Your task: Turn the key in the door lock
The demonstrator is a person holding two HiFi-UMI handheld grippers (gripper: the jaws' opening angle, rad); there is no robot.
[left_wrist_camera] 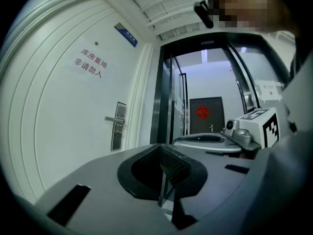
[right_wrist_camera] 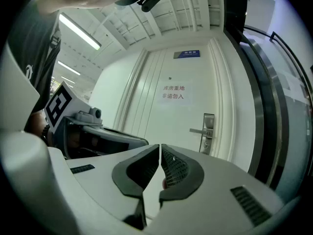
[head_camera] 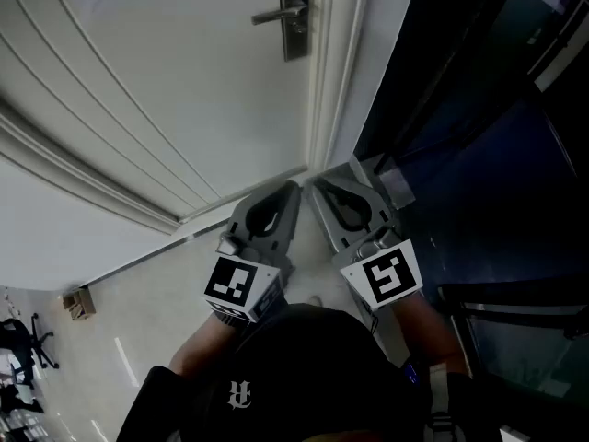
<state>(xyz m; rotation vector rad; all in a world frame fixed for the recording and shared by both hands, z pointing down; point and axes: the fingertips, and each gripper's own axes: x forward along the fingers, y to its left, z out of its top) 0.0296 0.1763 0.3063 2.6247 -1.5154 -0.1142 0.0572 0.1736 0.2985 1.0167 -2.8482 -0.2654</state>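
Left gripper: jaws pressed together with nothing between them; held low, close to the person's body.
Right gripper: jaws closed to a hairline slit, gripping nothing; just beside the left one, both pointing toward the door.
Lock plate: on the white door near its edge, under the lever handle, well apart from both grippers.
Key: too small to make out at the lock.
Risk: closed jaws would likely bump the plate or nudge the lever instead of taking the key. An off-line approach could let the key slip.
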